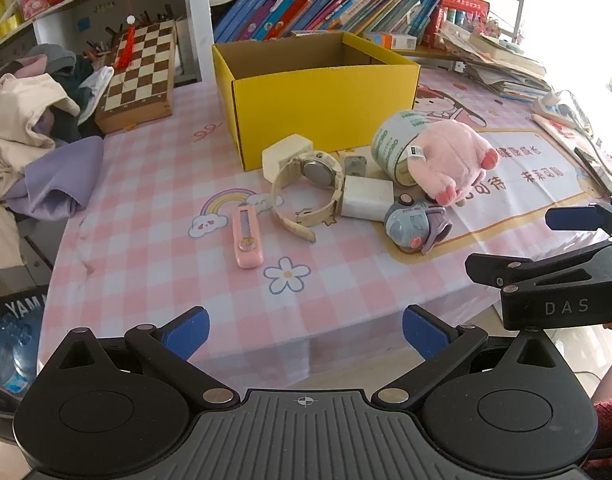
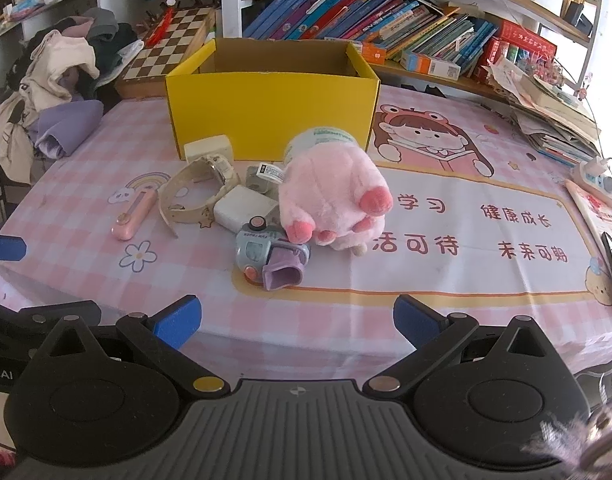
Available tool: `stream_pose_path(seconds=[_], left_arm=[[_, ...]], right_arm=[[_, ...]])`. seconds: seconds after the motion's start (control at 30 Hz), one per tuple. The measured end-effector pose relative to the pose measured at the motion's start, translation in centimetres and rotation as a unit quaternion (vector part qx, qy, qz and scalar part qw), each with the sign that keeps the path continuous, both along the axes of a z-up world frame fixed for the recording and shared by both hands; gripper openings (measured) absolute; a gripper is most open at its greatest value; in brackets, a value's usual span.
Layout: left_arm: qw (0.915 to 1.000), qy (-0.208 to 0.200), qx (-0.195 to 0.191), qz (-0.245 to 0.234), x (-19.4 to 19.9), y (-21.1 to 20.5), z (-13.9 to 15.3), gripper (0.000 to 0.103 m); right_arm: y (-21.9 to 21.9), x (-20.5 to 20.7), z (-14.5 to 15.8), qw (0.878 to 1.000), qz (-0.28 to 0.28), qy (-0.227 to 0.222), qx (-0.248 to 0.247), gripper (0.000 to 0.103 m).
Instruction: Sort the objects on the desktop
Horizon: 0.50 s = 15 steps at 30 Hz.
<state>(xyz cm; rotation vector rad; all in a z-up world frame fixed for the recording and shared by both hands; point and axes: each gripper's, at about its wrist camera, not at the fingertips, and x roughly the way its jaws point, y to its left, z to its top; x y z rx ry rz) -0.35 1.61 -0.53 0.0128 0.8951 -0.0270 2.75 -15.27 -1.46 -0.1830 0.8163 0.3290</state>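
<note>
Fingers on your left gripper [image 1: 305, 334] are spread wide, blue pads [image 1: 187, 330] holding nothing, hovering over the near edge of the pink checked tablecloth [image 1: 145, 184]. Your right gripper [image 2: 297, 320] is the same: fully released, touching nothing. Task items sit clustered just in front of the open yellow cardboard box [image 2: 265, 108]: pink plush pig [image 2: 334, 196] leaning on the white-and-green label roll [image 1: 394, 148], grey-purple toy camera [image 2: 271, 258] touching the pig, beige wristwatch [image 1: 312, 190] between two white charger blocks [image 1: 366, 198], pink slim utility knife [image 1: 247, 236] lying apart to the left.
</note>
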Motion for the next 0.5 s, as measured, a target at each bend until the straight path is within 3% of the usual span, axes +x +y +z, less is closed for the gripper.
stream_pose_path(seconds=[0.5], left_arm=[[1.0000,0.000,-0.006,-0.002,-0.46,0.10,0.00,0.103]], right_arm=[[0.45,-0.28,-0.10,1.000,0.010,0.005,-0.002,0.103]])
